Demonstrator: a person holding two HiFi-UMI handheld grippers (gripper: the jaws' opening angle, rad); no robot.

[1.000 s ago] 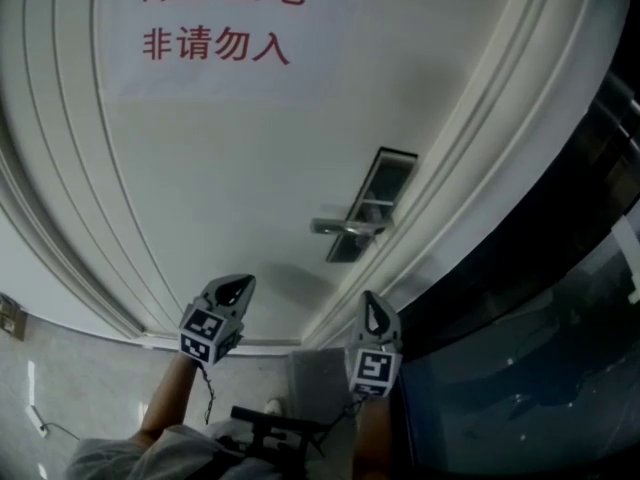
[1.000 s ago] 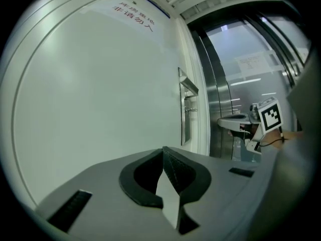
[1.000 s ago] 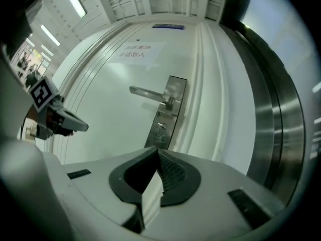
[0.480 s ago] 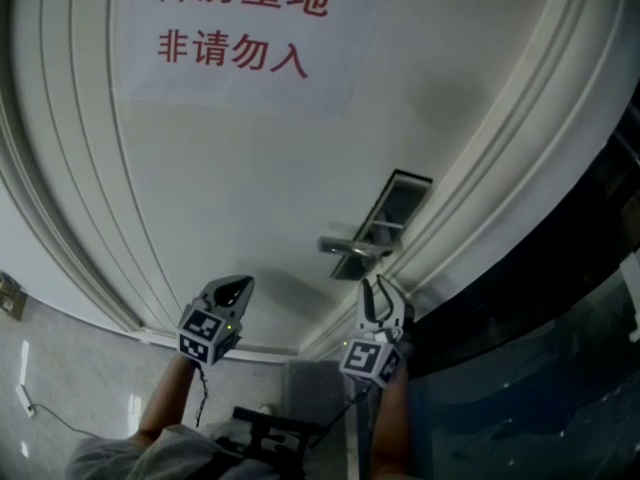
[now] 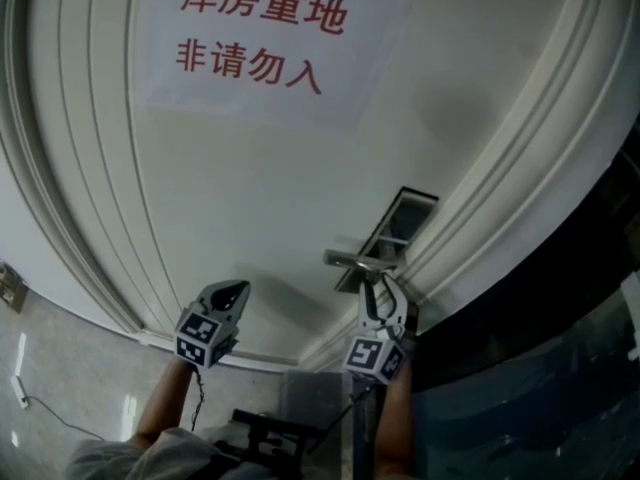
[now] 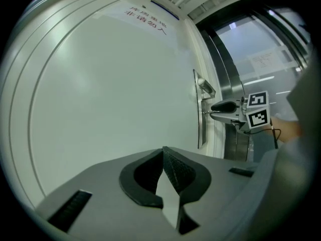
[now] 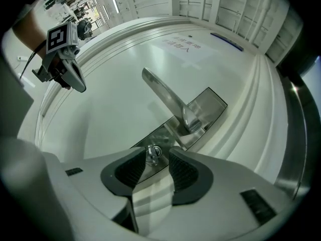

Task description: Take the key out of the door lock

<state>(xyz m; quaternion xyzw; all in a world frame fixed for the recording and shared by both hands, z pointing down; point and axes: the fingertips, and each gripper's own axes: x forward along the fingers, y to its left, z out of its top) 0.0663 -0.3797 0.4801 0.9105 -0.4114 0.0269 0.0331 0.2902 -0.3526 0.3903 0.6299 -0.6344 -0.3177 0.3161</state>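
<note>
Right claw [image 5: 378, 294] now higher, just spread wide around untouched key [image 7: 152, 154] at handle's [image 7: 163, 97] 7 o'clock, seemingly pointing straight out of the door; left claw [image 6: 163, 152] closed.

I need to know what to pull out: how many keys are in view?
1. The key sticks out of the lock plate, just below the door handle. No other key shows.

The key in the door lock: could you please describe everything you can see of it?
The key is small, shiny and metallic, with a rounded head. It sticks out of the steel lock plate, below the lever handle. Its head lies between the right gripper's jaws, which have just been opening and do not press it.
</note>
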